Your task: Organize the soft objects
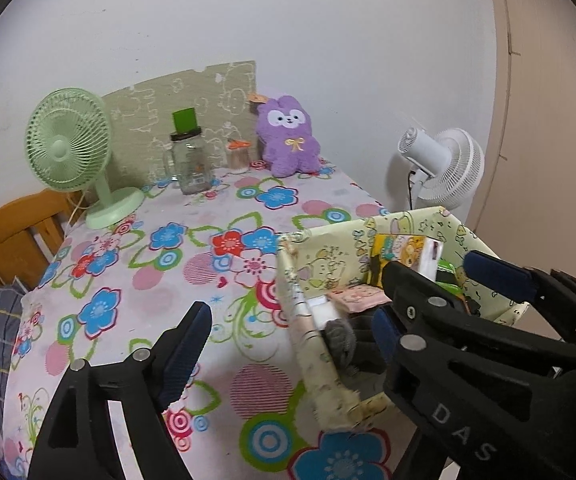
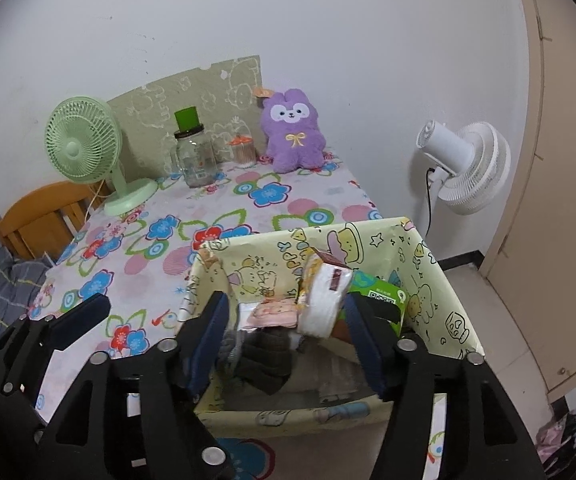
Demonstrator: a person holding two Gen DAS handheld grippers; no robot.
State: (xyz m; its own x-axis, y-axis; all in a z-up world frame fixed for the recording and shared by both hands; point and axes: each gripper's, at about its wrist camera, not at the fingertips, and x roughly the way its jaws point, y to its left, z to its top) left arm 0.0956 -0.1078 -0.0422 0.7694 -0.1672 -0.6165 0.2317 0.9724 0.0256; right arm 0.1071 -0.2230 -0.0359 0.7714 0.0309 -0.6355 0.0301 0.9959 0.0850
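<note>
Holding a gripper in each hand, we face a table covered with a flowered cloth (image 1: 136, 272). Our right gripper (image 2: 288, 332) hangs over a yellow cartoon-print box (image 2: 440, 280) at the near right corner of the table, its fingers spread wide with nothing between them. Below them, inside the box, lie a grey knitted piece (image 2: 264, 356), a pink packet (image 2: 272, 314), a white and yellow tissue pack (image 2: 324, 296) leaning upright, and a green packet (image 2: 380, 294) against the right wall.

Our left gripper (image 1: 292, 332) sits lower and to the left of the box, over the cloth. Its fingers are also wide apart and empty; one blue pad (image 1: 184, 356) shows over the cloth, while the other is blocked by the right gripper's black frame, which crosses in front of it.

At the far side of the table a purple plush bunny (image 1: 290, 136) sits upright against the wall, well apart from the box. Beside it stand a small orange-lidded jar (image 1: 238, 156), a glass jar (image 1: 190, 164) with a green cap, and a green desk fan (image 1: 68, 144). A white standing fan (image 2: 464, 168) is on the floor to the right.
</note>
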